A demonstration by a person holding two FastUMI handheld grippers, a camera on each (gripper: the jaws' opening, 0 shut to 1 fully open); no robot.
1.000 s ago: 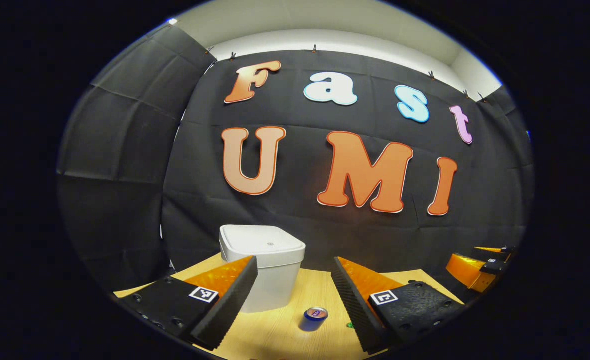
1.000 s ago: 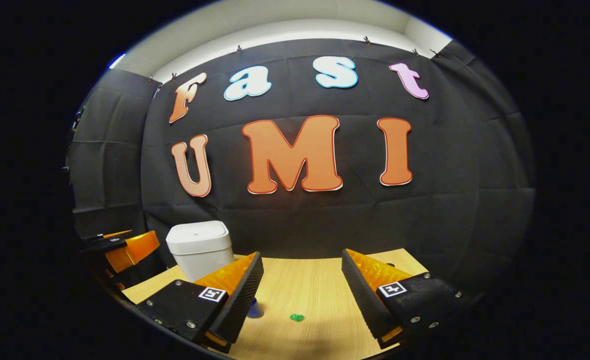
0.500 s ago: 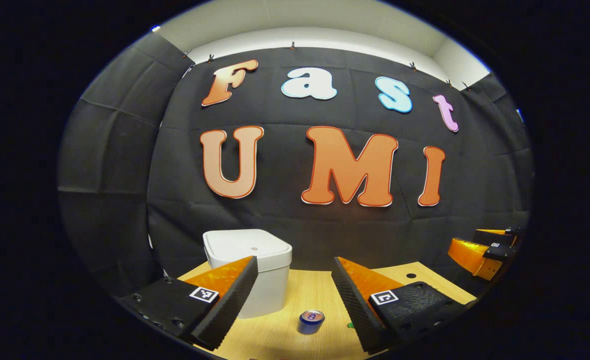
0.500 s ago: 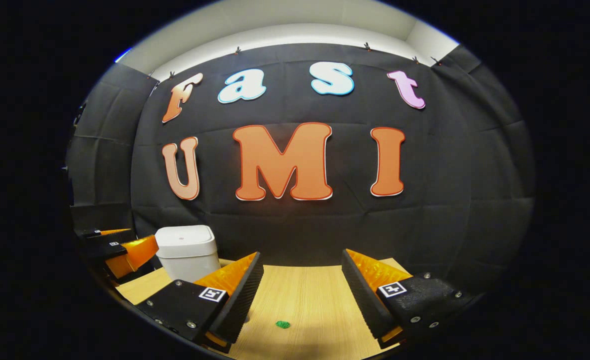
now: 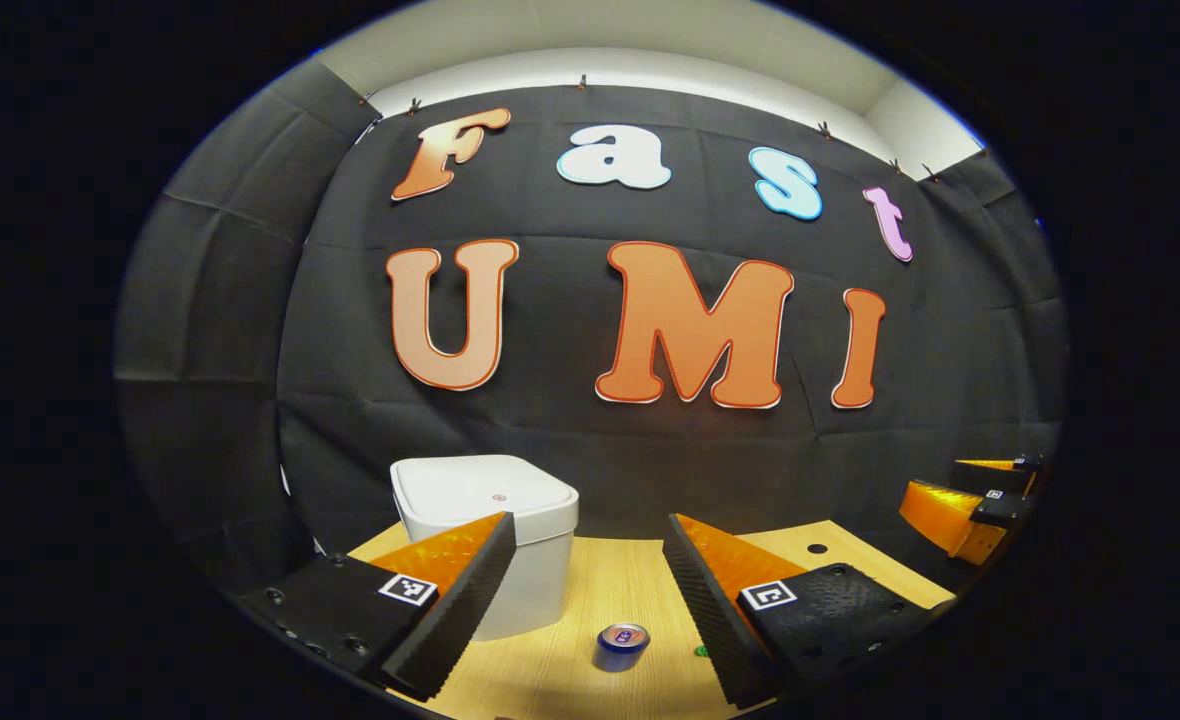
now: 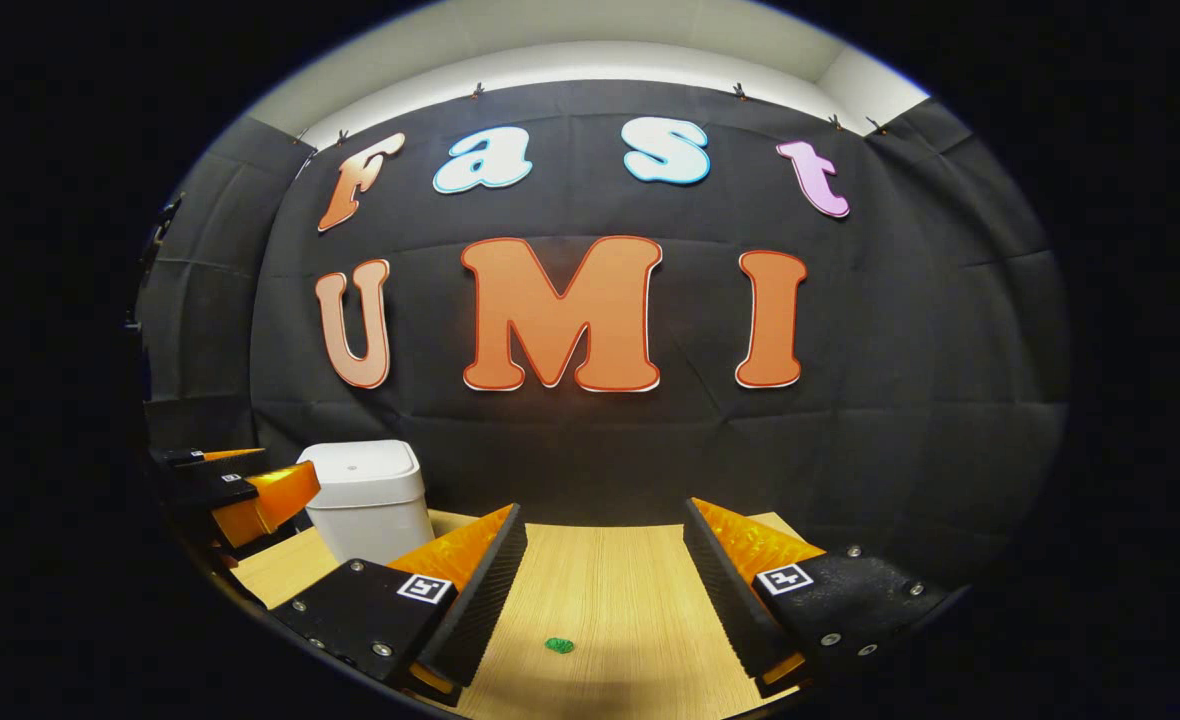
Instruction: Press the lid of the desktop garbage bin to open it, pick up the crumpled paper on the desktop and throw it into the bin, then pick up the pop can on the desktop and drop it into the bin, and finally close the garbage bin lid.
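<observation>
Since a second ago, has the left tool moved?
Yes. In its own view the bin has slid left against the left tool, so it swung or shifted rightward.

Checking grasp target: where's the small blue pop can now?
In the left gripper view, the small blue pop can stands upright on the wooden table, just right of the white lidded bin.

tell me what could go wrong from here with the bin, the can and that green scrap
1. The bin has its lid shut, so nothing goes in until it is pressed; pushing off-centre might tip or slide the bin.
2. The pop can stands upright near the bin, ahead of the open left gripper; a careless reach could knock it over.
3. The green scrap looks small and low on the table; the open right gripper may miss it.
</observation>
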